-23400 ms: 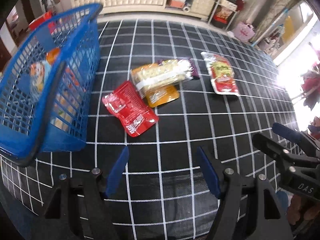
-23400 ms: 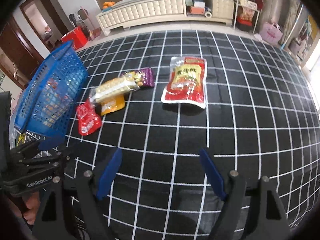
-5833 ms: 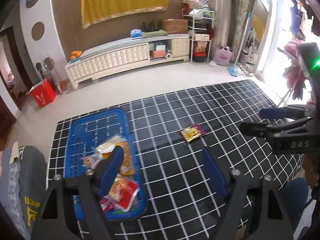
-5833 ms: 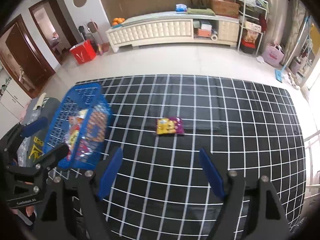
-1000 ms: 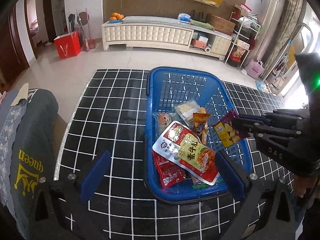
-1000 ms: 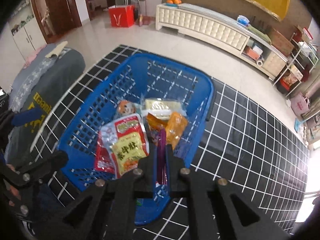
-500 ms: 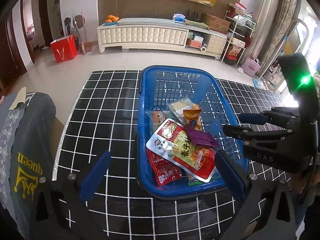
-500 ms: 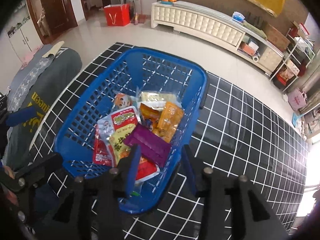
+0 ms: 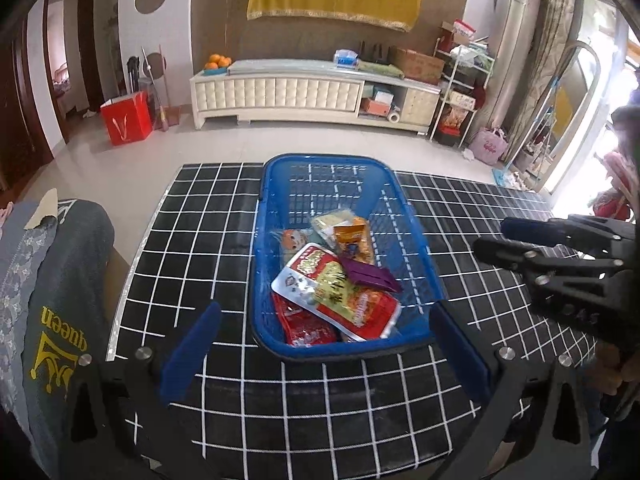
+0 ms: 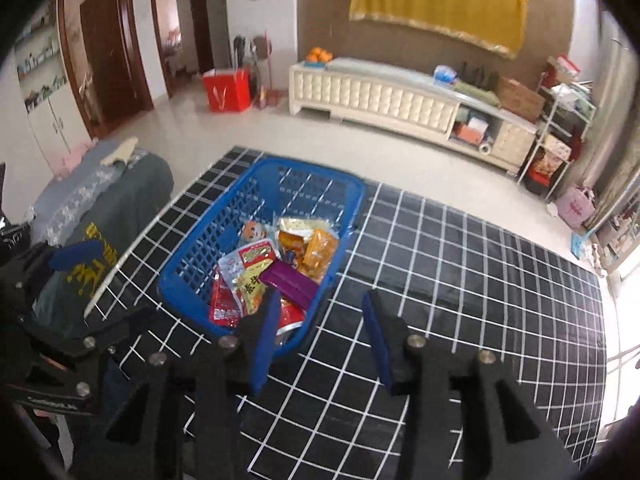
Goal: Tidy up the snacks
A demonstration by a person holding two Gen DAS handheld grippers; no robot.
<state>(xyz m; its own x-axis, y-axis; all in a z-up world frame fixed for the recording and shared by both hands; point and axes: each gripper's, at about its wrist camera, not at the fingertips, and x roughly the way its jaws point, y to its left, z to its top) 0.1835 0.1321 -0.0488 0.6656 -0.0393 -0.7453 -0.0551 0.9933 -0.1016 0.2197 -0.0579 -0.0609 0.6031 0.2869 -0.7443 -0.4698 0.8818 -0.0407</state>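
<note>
A blue plastic basket (image 9: pixel 276 168) stands on the black grid-patterned table (image 9: pixel 208 240) and holds several snack packets. A purple packet (image 9: pixel 370 274) lies on top, over a large red and yellow packet (image 9: pixel 328 296). It also shows in the right wrist view (image 10: pixel 288 282), inside the basket (image 10: pixel 248 184). My left gripper (image 9: pixel 324 354) is open and empty, above the basket's near rim. My right gripper (image 10: pixel 320 338) is open and empty, above the basket's near right corner; it also shows at the right of the left wrist view (image 9: pixel 496 236).
A grey garment with yellow lettering (image 9: pixel 52 320) lies at the table's left edge. Beyond the table are tiled floor, a cream sideboard (image 9: pixel 280 92), a red bag (image 9: pixel 126 122) and shelving at the right.
My right gripper has let go of the purple packet, which now lies in the basket, and has opened and drawn back. My left gripper has shifted slightly.
</note>
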